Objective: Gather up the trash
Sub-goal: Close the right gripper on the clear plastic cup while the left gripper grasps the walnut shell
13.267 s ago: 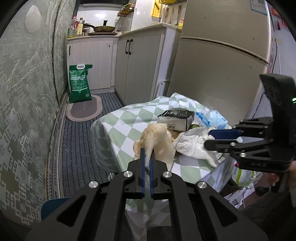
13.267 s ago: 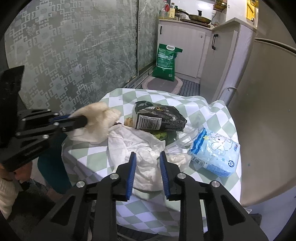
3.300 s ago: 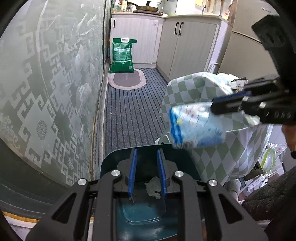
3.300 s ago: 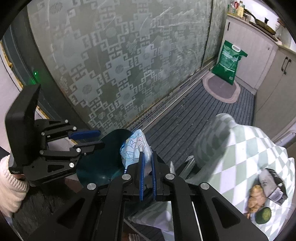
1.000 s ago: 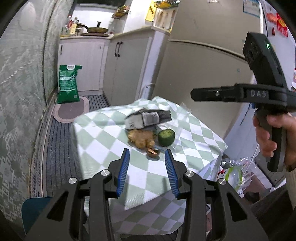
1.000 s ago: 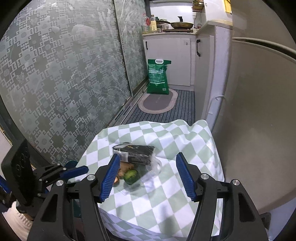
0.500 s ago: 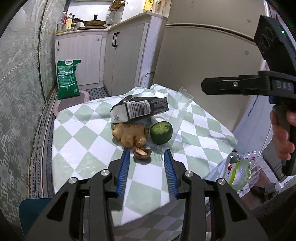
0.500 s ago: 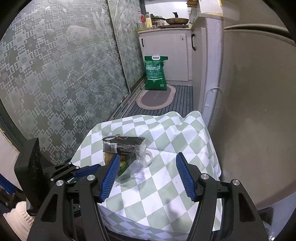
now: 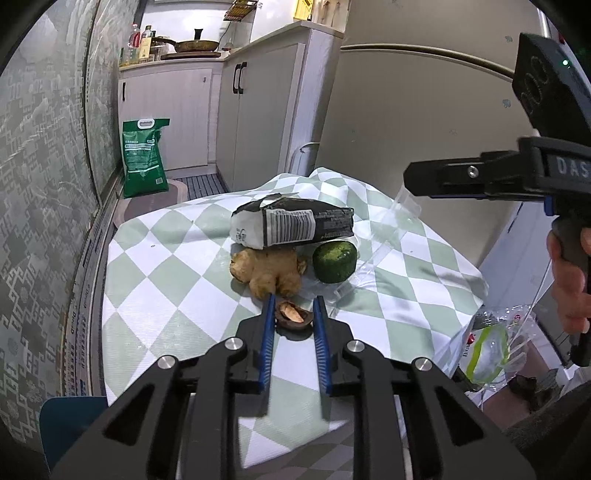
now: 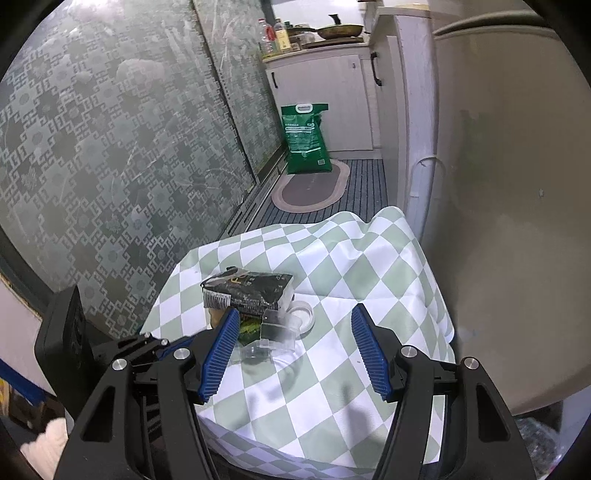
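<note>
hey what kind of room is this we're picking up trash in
Most likely a small home kitchen. A frying pan sits on a counter over white cabinets, bottles stand beside it, and what looks like a refrigerator rises behind the small table with the checked cloth.

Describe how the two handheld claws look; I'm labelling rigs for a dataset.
Both are matte black, angular frames with silver screws and ribbed blue pads: left claw, right claw. Seen from the left, the right one bears "DAS" lettering and a small green light.
</note>
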